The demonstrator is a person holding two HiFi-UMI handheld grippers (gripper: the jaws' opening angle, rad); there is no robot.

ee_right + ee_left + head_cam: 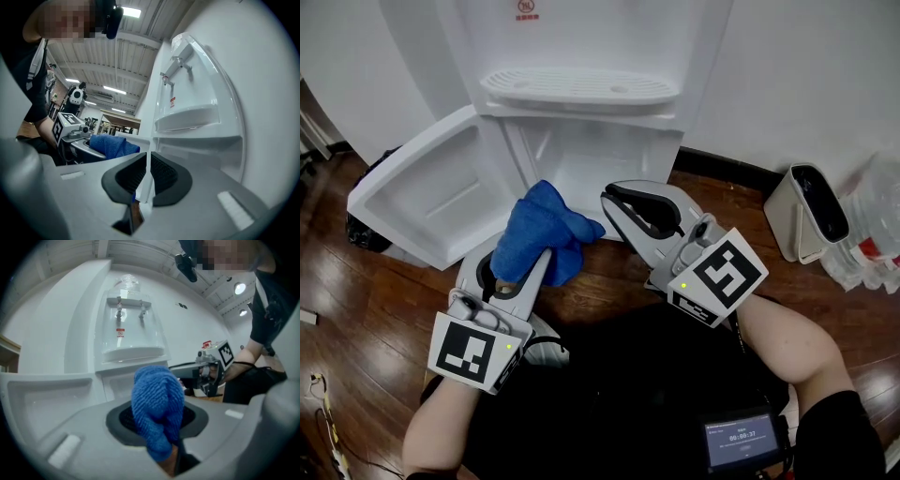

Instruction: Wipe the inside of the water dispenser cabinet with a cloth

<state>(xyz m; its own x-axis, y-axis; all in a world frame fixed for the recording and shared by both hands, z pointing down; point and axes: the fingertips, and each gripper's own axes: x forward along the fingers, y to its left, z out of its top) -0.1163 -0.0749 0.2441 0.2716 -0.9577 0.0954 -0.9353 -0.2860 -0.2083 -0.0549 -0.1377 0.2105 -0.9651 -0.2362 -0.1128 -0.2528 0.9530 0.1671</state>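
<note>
Cloth is sitting bunched in the left tongs, which are pinching it. It's hanging just in front of the cabinet mouth, not yet inside. Right tongs are pressed together, empty, hovering just right of the cloth, also at the cabinet mouth. Cabinet is lying straight ahead of the cloth, with its door standing open on the cabinet's left. Left hand is carrying the cloth, so I'm judging it goes in. Cloth and right tongs are covering the cabinet floor; the back wall is washing out white, depth hard to read.
</note>
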